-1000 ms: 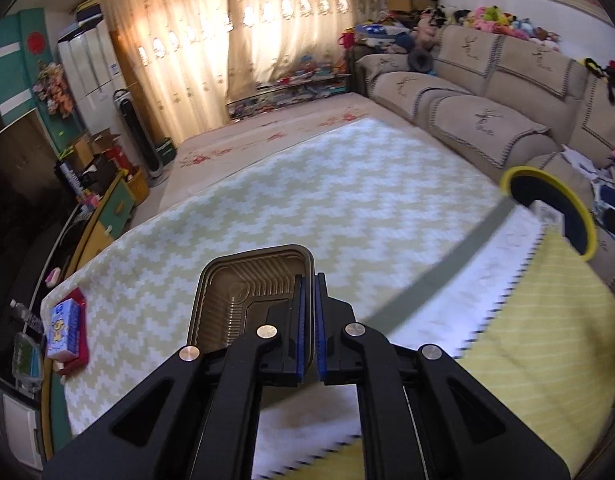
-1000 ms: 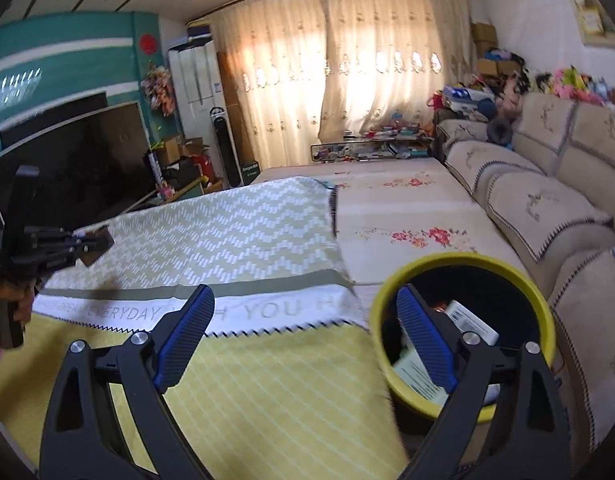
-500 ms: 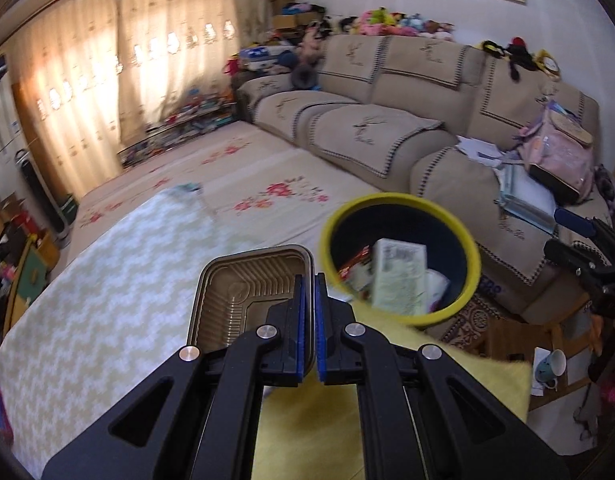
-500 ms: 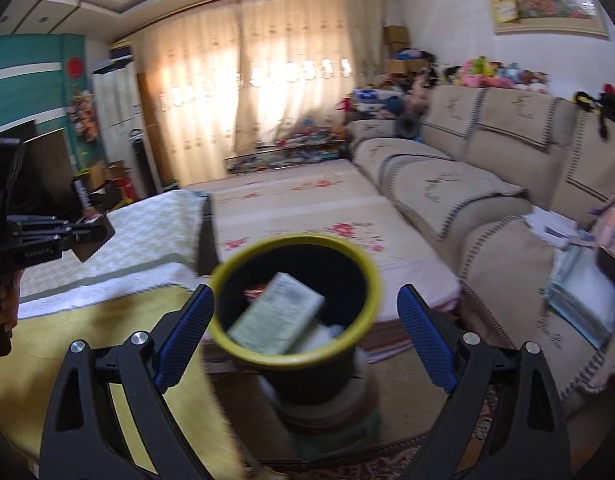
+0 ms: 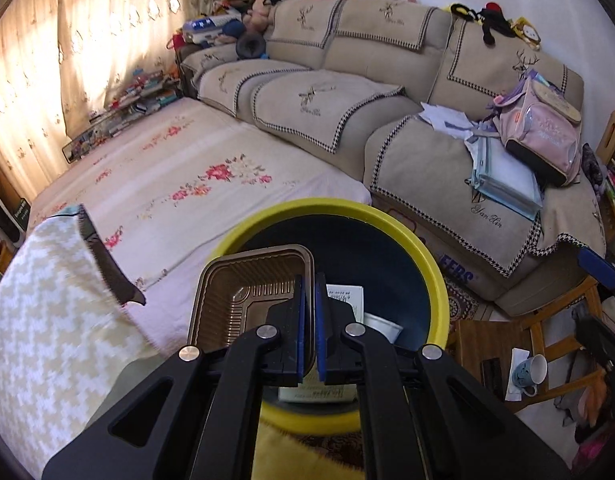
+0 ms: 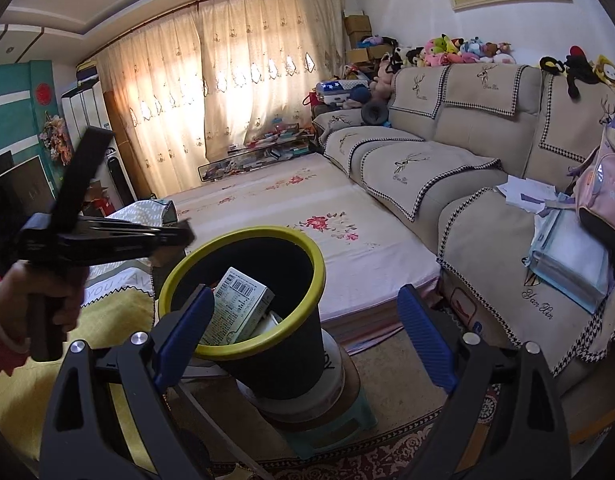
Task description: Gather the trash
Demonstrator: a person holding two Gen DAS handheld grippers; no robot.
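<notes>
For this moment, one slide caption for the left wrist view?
Left hand-held gripper holds brown tray over the yellow-rimmed bin.

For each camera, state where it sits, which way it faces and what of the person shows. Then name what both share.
Left wrist: on the left gripper, looking down over the brown tray into the yellow-rimmed bin; no body shows.
Right wrist: on the open right gripper, facing the bin and sofa; the person's left hand shows.
Shared: bin, sofa, pink backpack.

The left gripper (image 5: 307, 320) is clamped nearly closed, held level in the person's left hand (image 6: 47, 296), while the right gripper (image 6: 303, 332) is spread wide.
</notes>
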